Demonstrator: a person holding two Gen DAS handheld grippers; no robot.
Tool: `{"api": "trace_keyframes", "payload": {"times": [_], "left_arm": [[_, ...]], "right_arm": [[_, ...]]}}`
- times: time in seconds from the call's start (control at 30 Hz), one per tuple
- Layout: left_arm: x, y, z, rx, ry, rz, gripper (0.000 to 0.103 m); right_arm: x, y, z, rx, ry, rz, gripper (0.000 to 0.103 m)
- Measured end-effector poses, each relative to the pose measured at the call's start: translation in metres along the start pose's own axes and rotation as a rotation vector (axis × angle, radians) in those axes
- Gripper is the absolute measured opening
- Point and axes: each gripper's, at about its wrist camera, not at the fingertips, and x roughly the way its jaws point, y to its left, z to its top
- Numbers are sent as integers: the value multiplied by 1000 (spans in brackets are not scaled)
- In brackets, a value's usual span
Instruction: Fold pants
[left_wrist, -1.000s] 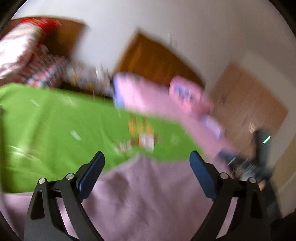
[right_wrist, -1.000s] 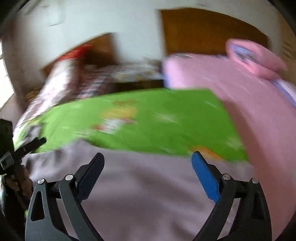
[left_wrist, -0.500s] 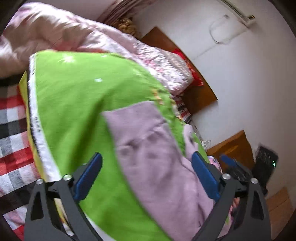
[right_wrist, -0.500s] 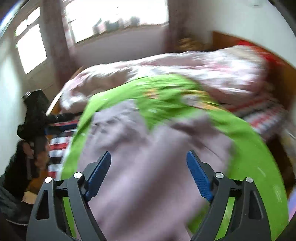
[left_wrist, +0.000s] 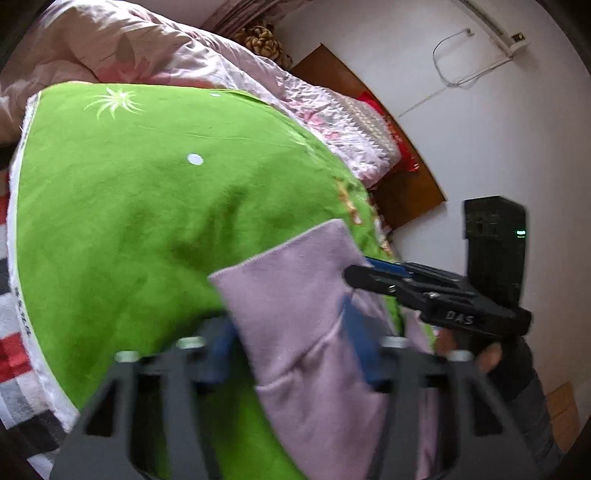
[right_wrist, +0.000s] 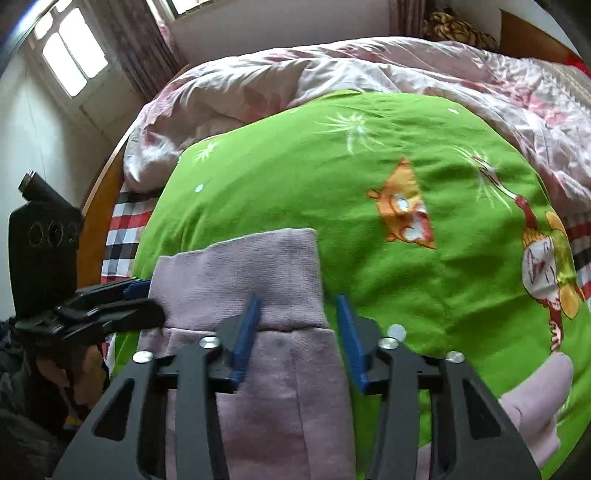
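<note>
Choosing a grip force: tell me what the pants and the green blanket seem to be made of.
Pants: lilac, probably soft knit or fleece; matte, fuzzy nap, fine ribbing at the waistband. Green blanket: likely plush fleece; matte, short pile, printed cartoon animals.

Both wrist views close over pants (left_wrist: 303, 332)

Bed (right_wrist: 110, 192): wooden side rail, covered by a red/black/white checked sheet (right_wrist: 122, 236). Crumpled pink floral quilt (right_wrist: 332, 74) bunched along the far side. Green cartoon-print blanket (right_wrist: 369, 155) spread flat over the sheet, its far edge against the quilt. Lilac pants (right_wrist: 258, 266) lie on the green blanket; a folded-over end is toward the quilt, and another lilac part is at the right edge.
</note>
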Motion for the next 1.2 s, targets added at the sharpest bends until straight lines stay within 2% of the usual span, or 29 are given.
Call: {"api": "trace_keyframes", "payload": {"times": [0.03, 0.1, 0.23, 0.33, 0.43, 0.53, 0.6, 0.63, 0.67, 0.7, 0.73, 0.83, 0.87, 0.93, 1.0, 1.1, 1.2], "left_arm": [[0, -1, 0, 11, 2, -1, 8], [-9, -4, 2, 31, -33, -19, 7], [-40, -27, 9, 106, -144, 28, 5], [-39, -25, 12, 99, -128, 66, 5], [-21, -11, 9, 61, -76, 125, 5], [-11, 7, 8, 40, -56, 184, 19], [-18, 10, 12, 9, -76, 207, 33], [-25, 10, 12, 1, -104, 253, 62], [-34, 5, 13, -6, -137, 304, 87], [-50, -4, 14, -11, -203, 345, 89], [-58, -11, 13, 0, -227, 329, 89], [-72, -45, 2, 93, -226, 210, 94], [-68, -57, -2, 134, -199, 167, 100], [-50, -82, -16, 228, -99, 77, 101], [-30, -96, -29, 284, -27, 37, 101], [0, -100, -45, 304, 78, 68, 101], [31, -83, -51, 252, 172, 92, 101]], "right_arm": [[-5, 5, -1, -29, -16, -32, 17], [-15, 11, 1, -52, -47, -45, 15], [-37, 25, 16, -90, -116, -41, 15], [-21, 28, 22, -92, -84, -53, 14], [10, 24, 19, -71, -24, -74, 15], [18, 15, 18, -4, -40, -46, 21], [7, 11, 20, 30, -38, -38, 47], [-5, 10, 19, 48, -59, -43, 63], [-28, 6, 15, 59, -112, -26, 63], [-47, 3, 10, 66, -155, -19, 63], [-72, -5, 0, 86, -210, -39, 63], [-128, -46, -45, 228, -291, -126, 63], [-137, -60, -62, 282, -293, -144, 63], [-149, -95, -103, 423, -288, -166, 63], [-150, -127, -150, 603, -264, -129, 61], [-137, -139, -184, 693, -210, -140, 58], [-117, -140, -196, 724, -170, -141, 59]]}}
